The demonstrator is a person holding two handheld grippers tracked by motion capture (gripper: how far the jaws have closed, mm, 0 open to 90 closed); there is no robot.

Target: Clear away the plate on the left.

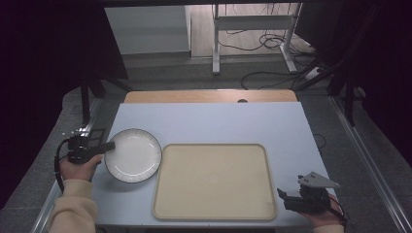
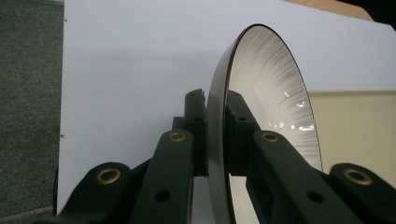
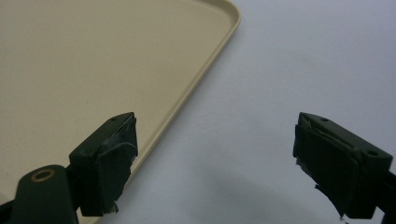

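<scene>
While the left gripper (image 1: pixel 104 146) reaches in from the bench's left edge, its jaws are clamped on the rim of the round white ceramic plate with a thin dark edge (image 1: pixel 133 155), and in the left gripper view that plate (image 2: pixel 261 93) stands edge-on between the two black jaws, one pad on the underside, one on the ribbed inner face. The plate's lower part is cut off at the bottom of that view, behind the jaw arms, so whether it touches the bench there is hard to say. From the high view the plate sits on the pale blue bench top (image 1: pixel 209 121), left of centre, its right edge just beside the left rim of the large beige rectangular plastic tray (image 1: pixel 214 182); whether the two touch I cannot tell. Nothing lies in the plate, and the tray carries nothing either.

Over on the right, the right gripper (image 1: pixel 291 200) is held at the bench's near right corner, just off the tray's corner, with the hand (image 1: pixel 325 218) partly cut off by the bottom of the high view. In the right gripper view its jaws stand wide apart, released, with bare bench between the worn dark pads (image 3: pixel 116 154) and the tray rim (image 3: pixel 196 88) running past the left-hand one. A strip of bare wood (image 1: pixel 209 95) shows at the bench's far edge.
</scene>
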